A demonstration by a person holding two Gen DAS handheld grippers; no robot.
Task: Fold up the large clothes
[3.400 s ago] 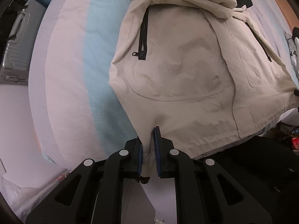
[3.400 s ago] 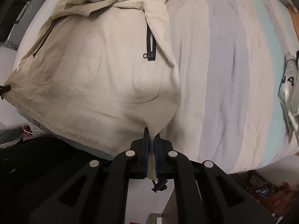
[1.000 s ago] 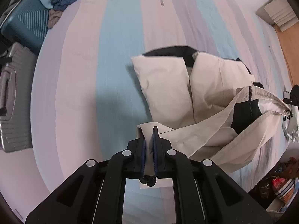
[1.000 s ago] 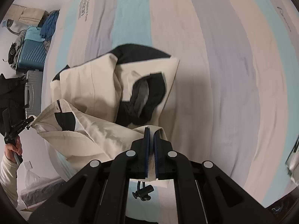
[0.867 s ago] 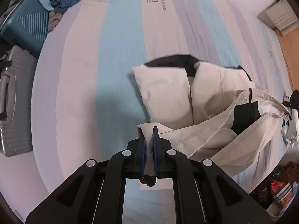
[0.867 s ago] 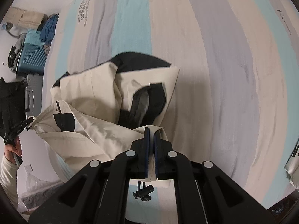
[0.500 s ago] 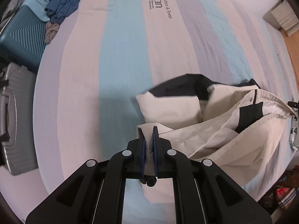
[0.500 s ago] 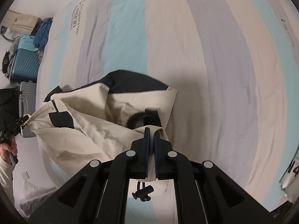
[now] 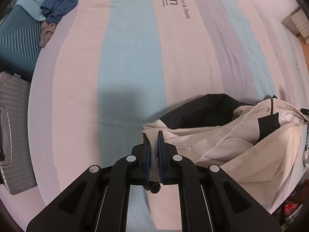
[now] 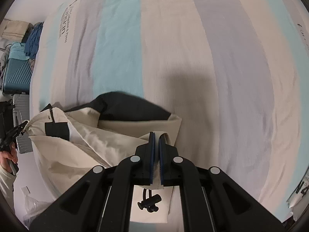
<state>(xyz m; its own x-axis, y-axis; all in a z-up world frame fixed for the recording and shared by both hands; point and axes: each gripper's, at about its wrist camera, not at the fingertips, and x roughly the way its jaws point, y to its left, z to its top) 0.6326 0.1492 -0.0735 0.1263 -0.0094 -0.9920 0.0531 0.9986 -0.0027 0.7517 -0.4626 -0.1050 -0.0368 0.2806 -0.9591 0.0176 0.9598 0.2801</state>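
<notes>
Item: cream jacket (image 9: 241, 154), black lining showing, on the striped bed (image 9: 125, 67). I hold its hem at two corners. Left gripper (image 9: 153, 145) has its fingers clamped tight on one corner; right gripper (image 10: 156, 148) likewise on the other, drawcord toggle (image 10: 149, 203) dangling below.

Change: seconds ago the jacket lay flat, front up, hem toward me. Now the hem is carried up over the body, and both grippers have sunk toward the bed in the last second. I judge the bottom-to-top fold nearly laid, release pending.

Condition: fabric bunched and billowed, not yet flat; black collar edge (image 10: 131, 108) peeks out at twelve o'clock.

Surroundings: suitcases (image 9: 17, 44) at ten o'clock, blue clothes (image 9: 59, 2) heaped on top.
</notes>
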